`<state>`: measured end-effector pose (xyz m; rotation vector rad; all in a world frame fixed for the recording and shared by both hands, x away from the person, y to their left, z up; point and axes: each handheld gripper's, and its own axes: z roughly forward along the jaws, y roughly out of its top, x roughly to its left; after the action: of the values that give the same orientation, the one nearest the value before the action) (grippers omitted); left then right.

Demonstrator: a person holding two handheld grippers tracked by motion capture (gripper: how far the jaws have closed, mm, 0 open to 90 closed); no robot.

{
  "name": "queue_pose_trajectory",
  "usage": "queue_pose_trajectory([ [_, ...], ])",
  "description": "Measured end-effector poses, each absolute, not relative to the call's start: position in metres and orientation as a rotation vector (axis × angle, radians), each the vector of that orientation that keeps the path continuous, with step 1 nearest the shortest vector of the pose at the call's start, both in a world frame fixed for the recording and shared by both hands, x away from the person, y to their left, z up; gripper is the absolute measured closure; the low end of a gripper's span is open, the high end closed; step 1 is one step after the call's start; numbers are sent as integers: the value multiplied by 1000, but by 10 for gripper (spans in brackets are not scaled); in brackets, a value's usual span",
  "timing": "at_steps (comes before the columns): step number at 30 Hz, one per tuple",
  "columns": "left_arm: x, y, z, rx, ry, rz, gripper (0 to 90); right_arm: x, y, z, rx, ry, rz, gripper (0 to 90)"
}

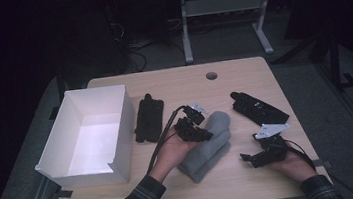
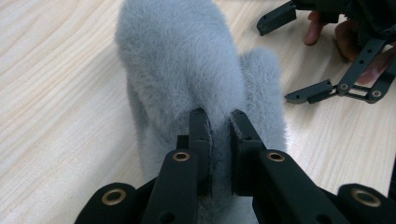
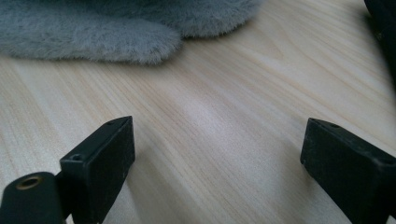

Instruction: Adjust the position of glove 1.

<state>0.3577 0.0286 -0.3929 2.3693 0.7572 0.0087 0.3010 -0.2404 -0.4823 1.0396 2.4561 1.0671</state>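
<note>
- Grey fluffy cloth (image 1: 210, 143) folded at mid-table, between white box (image 1: 88, 134) and right gripper (image 1: 253, 157).
- Left gripper (image 2: 218, 123) pinched tight on a ridge of cloth.
- Right gripper spread wide, holding nothing, just off the cloth's edge.

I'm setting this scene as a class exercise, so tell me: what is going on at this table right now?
A person works at a wooden table with a gripper in each hand. The left gripper is shut on a fold of the grey fluffy cloth lying mid-table. The right gripper rests beside the cloth with jaws wide open, holding nothing. An open white box stands to the left, with two black items lying nearby.
</note>
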Motion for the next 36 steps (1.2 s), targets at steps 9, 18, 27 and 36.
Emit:
queue_pose_trajectory([
  [9, 360, 23, -404, 2379, 774, -5, 796, 301, -240, -482, 1037, 2457, 1067, 98],
  [18, 360, 29, -398, 2351, 721, 32, 551, 301, -240, -482, 1036, 2458, 1066, 98],
  [27, 354, 68, -383, 2278, 748, 84, 854, 302, -237, -474, 995, 2538, 1051, 274],
  [36, 339, 109, -390, 2288, 821, 125, 896, 299, -225, -467, 976, 2573, 1119, 608],
])
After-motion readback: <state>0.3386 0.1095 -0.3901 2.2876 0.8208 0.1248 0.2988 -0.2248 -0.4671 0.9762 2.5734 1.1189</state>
